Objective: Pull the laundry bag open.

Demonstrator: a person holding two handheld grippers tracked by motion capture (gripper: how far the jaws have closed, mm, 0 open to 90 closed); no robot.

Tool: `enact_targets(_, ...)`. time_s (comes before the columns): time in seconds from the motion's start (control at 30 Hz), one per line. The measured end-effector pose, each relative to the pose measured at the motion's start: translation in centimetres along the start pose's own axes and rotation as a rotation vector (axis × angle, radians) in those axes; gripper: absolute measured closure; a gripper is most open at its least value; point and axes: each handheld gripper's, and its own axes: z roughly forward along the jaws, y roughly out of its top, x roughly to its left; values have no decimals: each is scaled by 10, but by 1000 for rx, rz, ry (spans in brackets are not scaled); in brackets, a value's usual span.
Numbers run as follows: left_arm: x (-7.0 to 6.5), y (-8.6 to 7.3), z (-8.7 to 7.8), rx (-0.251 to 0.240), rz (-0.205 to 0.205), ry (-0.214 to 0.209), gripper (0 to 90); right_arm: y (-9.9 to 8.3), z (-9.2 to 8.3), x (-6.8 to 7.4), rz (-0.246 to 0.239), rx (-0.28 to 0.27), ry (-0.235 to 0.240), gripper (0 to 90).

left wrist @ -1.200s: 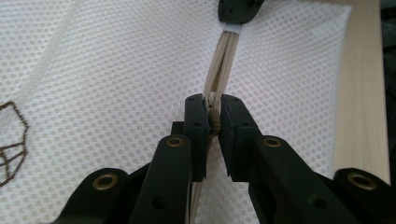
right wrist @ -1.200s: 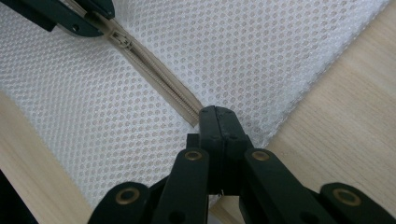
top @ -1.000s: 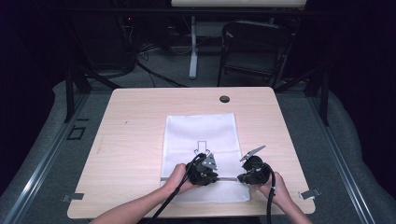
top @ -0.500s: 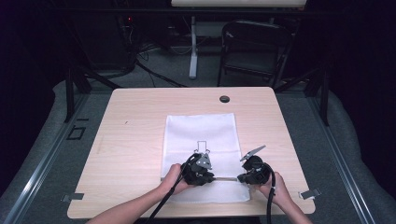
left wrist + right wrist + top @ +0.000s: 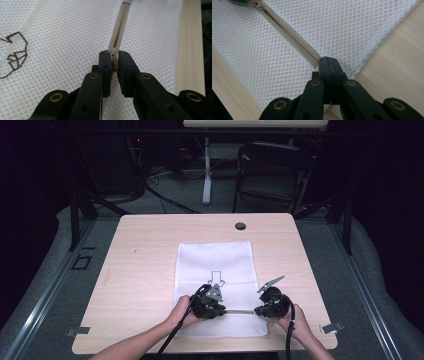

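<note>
bag: white mesh bag (image 5: 215, 270) lay flat on the table (image 5: 145, 255), near edge.
left gripper (image 5: 114, 65): jaws pinched the zipper pull (image 5: 114, 58).
right gripper (image 5: 327, 65): jaws pressed together on the bag's corner by the zipper (image 5: 292, 37) end.

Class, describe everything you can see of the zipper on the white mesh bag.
The zipper is beige, with fine teeth on fabric tape, sewn across the white mesh bag near the edge closest to the person. Its teeth look closed along the visible stretch. The left hand-held gripper pinches the small beige slider between its jaws. The right hand-held gripper is shut on the bag at the zipper's end. The bag lies flat on the wooden table.
</note>
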Motion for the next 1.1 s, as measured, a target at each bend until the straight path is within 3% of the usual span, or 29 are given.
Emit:
enact_targets(0.23, 1, -5, -5, 0, -1, 0, 818, 0, 0, 0, 12, -9, 17, 900)
enact_targets(0.63, 3, -13, -12, 2, -1, -2, 818, 0, 0, 0, 9, -1, 2, 900)
enact_targets(1.03, 1, -12, -6, 4, -11, -12, 817, 0, -2, -2, 6, 27, 1, 900)
enact_targets(1.1, 0, -10, -5, 5, -5, -14, 817, -2, -2, -2, 29, 11, 5, 900)
